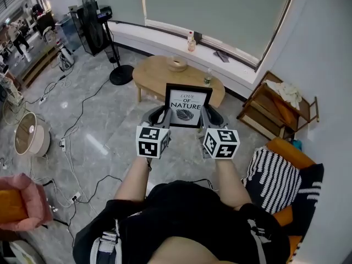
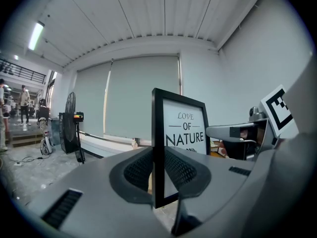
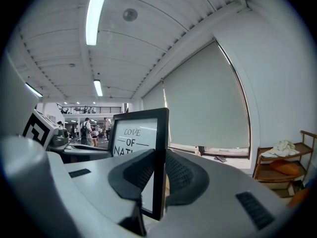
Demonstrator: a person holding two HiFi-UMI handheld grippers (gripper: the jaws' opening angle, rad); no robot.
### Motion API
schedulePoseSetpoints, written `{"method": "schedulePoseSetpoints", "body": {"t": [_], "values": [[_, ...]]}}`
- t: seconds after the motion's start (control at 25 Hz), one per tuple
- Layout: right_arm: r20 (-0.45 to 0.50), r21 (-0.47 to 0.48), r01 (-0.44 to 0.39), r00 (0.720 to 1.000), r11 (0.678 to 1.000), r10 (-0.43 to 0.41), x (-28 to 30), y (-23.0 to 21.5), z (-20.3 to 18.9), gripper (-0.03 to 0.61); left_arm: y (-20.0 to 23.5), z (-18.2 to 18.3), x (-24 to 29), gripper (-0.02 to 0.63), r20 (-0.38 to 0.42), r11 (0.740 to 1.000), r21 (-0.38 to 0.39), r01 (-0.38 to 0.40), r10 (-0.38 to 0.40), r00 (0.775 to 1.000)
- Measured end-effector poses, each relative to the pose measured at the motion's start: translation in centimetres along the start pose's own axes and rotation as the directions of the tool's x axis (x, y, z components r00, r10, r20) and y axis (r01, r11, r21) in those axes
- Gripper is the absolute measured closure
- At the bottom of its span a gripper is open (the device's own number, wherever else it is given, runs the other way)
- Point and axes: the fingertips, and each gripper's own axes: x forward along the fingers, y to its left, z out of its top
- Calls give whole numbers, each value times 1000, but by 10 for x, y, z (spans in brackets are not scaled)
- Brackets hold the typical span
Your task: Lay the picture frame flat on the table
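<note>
the oval light-wood counter [image 1: 154, 73] stands ahead. near it, the black-edged white-print picture frame [image 1: 187, 106] is upright in the air, with the left hand-held gripper [image 1: 163, 116] and right hand-held gripper [image 1: 209, 118] each narrowly clamped on a side edge.

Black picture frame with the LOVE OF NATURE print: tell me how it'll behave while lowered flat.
The black rectangular picture frame looks stiff: gripped at its side edges by the left hand-held gripper and right hand-held gripper, it shows no bend. Its thin, smooth edge could pivot in the grip. Its front may be glazed, so probably fragile.
</note>
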Motion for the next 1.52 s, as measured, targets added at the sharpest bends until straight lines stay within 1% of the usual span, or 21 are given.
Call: {"method": "schedulePoseSetpoints", "body": {"t": [0.24,0.44,0.64,0.76,0.92,1.04,1.2,1.36,1.52], "values": [[-2,-9,17,1000,1000,-17,28,38,-10,495,47,-10,-9,528,12,1000,-10,16,-16,1000],[-11,-18,25,1000,1000,-25,51,58,-17,495,79,-15,-6,529,13,1000,-13,24,-24,1000],[-10,-14,40,999,999,-40,62,65,-16,495,92,-14,-5,528,16,999,0,39,-39,999],[-5,-14,40,999,999,-40,75,58,-13,495,97,-9,10,528,22,999,7,45,-45,999],[2,-19,44,999,999,-44,86,51,-17,495,100,-15,23,528,25,999,11,51,-51,998],[2,-15,34,999,999,-34,105,33,-19,495,102,-15,46,528,24,999,16,47,-48,999],[20,-2,30,999,1000,-30,148,-6,-11,495,108,-4,101,528,22,999,25,37,-37,999],[19,6,17,1000,1000,-17,208,-54,-4,495,122,8,175,528,9,999,21,25,-25,1000],[-15,20,15,1000,1000,-14,276,-128,8,495,123,25,272,529,-25,1000,5,15,-15,1000]]}}
